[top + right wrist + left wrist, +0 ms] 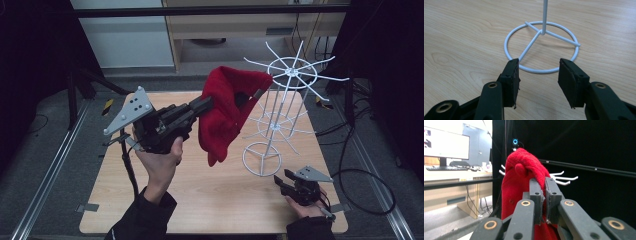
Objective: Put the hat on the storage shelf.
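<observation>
The left tool (pixel 207 104) pinches a red knit glove (pixel 222 110) tight, lifted against the white wire rack's (pixel 287 95) upper prongs, likely for hanging. The right tool (pixel 285 180), jaws apart and empty, rests by the rack's base ring on the worktop (pixel 210 190), probably to steady it.

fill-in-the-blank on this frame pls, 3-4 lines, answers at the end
1. The left gripper is shut on a red ____.
2. The white wire rack stands on a round ____.
3. The right gripper has its fingers ____, nothing between them.
4. The table top is made of ____.

Answers: glove; base ring; open; wood
</observation>
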### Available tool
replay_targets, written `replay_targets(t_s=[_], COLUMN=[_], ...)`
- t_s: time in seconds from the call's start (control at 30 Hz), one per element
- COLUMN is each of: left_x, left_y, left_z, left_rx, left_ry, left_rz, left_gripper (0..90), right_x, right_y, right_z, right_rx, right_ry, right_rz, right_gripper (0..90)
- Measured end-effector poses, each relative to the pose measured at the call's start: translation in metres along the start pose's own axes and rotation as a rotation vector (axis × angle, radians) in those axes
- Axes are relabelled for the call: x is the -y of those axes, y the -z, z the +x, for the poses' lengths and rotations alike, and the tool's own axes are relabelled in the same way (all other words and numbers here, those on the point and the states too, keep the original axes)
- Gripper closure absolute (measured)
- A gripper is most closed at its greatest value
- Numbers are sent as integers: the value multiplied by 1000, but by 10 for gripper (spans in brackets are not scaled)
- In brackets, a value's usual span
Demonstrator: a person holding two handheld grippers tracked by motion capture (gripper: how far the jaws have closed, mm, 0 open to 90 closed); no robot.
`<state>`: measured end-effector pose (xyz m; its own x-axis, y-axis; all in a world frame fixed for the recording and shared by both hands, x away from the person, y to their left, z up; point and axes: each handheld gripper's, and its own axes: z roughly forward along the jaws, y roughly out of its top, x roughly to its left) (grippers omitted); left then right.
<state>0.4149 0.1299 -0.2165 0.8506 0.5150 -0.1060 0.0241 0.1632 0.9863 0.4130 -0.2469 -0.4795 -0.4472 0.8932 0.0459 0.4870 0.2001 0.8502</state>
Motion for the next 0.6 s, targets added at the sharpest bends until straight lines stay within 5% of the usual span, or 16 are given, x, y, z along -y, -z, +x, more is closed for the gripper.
replay_targets(t_s=[0.6], left_x=[48], left_y=[-14], left_z=[14], left_rx=[-26], left_ry=[16], left_rz=[145], left_gripper=[814], right_x=[1], right_y=[-2], right_z=[0], right_rx=[7], right_ry=[8], right_rz=[3], right_gripper=[503])
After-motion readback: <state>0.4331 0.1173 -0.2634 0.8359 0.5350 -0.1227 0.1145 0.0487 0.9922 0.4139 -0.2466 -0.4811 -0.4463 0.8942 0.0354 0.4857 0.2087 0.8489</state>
